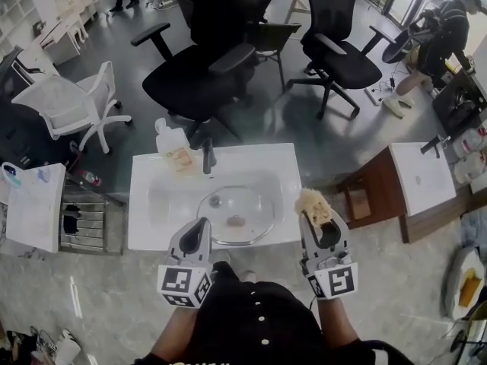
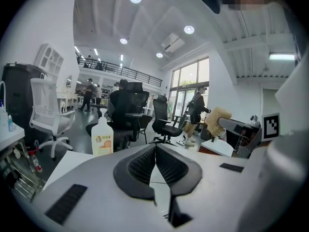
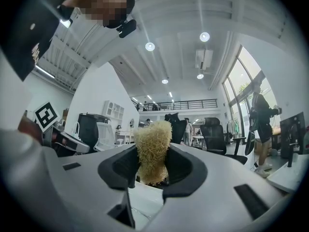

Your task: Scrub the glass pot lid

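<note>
**Status: preparation complete, scrubbing not begun.**

1. Workpiece. The glass pot lid (image 1: 237, 216) lies flat in the basin of the white sink (image 1: 144, 226), just in front of the faucet (image 1: 207, 157). A small brownish patch shows near its middle (knob or residue – the head view is too small to tell). No foam or water is visible on the glass.

2. Right gripper (image 1: 319, 217). Its jaws pinch a pale yellow fibrous scrubber (image 3: 153, 151), which stands up between the pads and protrudes beyond the tips. In the head view the scrubber sits over the sink's right edge, beside the lid and apart from it. No contact has been made.

3. Left gripper (image 2: 155, 161). Its jaws are pressed together with nothing between them. In the head view it is at the sink's near edge, close to the lid's rim; whether it touches the rim cannot be determined.

4. Supplies. A soap bottle (image 2: 102, 138) stands at the sink's back left corner, untouched by either gripper.

**Done, as judged:** scrubber picked up; lid placed in the basin; both grippers brought to the sink.

**Remaining, as judged:** steady the lid with the empty gripper, bring the scrubber onto the glass, and work it across the surface – the whole of the scrubbing itself.
</note>
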A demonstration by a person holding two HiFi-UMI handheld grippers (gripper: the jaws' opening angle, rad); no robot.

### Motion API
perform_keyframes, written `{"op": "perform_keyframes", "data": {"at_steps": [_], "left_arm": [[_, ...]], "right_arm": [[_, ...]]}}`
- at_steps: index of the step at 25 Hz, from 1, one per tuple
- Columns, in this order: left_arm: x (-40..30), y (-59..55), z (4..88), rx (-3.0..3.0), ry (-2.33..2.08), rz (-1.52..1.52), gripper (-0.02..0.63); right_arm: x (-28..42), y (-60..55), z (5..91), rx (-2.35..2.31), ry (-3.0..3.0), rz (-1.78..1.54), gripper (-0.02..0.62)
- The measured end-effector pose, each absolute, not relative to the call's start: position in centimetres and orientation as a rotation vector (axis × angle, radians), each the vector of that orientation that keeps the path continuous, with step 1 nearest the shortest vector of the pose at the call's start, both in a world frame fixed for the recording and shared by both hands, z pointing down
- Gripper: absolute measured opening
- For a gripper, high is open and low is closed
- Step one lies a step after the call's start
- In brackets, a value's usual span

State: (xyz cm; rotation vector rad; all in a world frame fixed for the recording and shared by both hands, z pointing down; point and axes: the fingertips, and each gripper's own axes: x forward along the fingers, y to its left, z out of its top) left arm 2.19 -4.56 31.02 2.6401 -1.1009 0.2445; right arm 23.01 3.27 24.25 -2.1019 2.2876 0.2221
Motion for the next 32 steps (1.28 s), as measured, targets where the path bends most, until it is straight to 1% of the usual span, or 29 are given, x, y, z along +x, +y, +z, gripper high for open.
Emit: {"op": "perform_keyframes", "data": {"at_steps": [10, 32], "left_arm": [[1.6, -9.6, 30.3, 2.647, -1.11, 0.222, 0.026], [-1.0, -17.7, 31.2, 2.606, -1.071, 0.293, 0.026]], "right_arm": [[22.6, -1.7, 22.9, -2.097, 2.278, 0.264, 0.158], [20.3, -9.5, 23.4, -2.133, 2.286, 0.204, 0.158]]}}
